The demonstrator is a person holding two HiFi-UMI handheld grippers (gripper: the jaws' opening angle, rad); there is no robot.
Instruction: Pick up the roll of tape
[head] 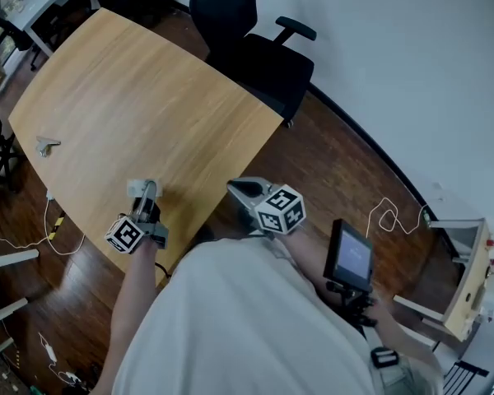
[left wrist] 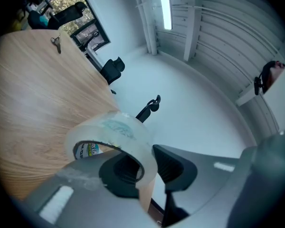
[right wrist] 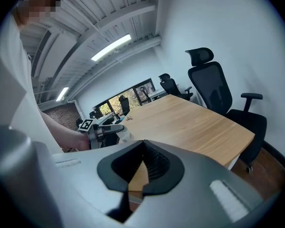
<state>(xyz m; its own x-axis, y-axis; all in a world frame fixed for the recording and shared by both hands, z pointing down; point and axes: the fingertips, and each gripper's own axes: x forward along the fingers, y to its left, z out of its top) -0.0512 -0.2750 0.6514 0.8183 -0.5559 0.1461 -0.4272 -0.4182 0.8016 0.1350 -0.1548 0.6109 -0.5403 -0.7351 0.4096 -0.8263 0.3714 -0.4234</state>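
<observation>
The roll of clear tape (left wrist: 115, 137) is pinched by its wall between my left gripper's (left wrist: 143, 167) jaws and hangs above the wooden table (left wrist: 33, 108). In the head view the tape roll (head: 139, 189) sits at the tip of the left gripper (head: 148, 199), over the table's near edge (head: 181, 245). My right gripper (head: 241, 190) hovers just off that edge, to the right of the left one. Its jaws (right wrist: 142, 161) meet at the tips and hold nothing. The right gripper view also shows the left gripper (right wrist: 106, 130) from the side.
A small metal object (head: 47, 146) lies at the table's left side. A black office chair (head: 259, 52) stands at the far edge. A screen on a stand (head: 351, 259) is at my right. Cables (head: 56, 225) trail over the wooden floor.
</observation>
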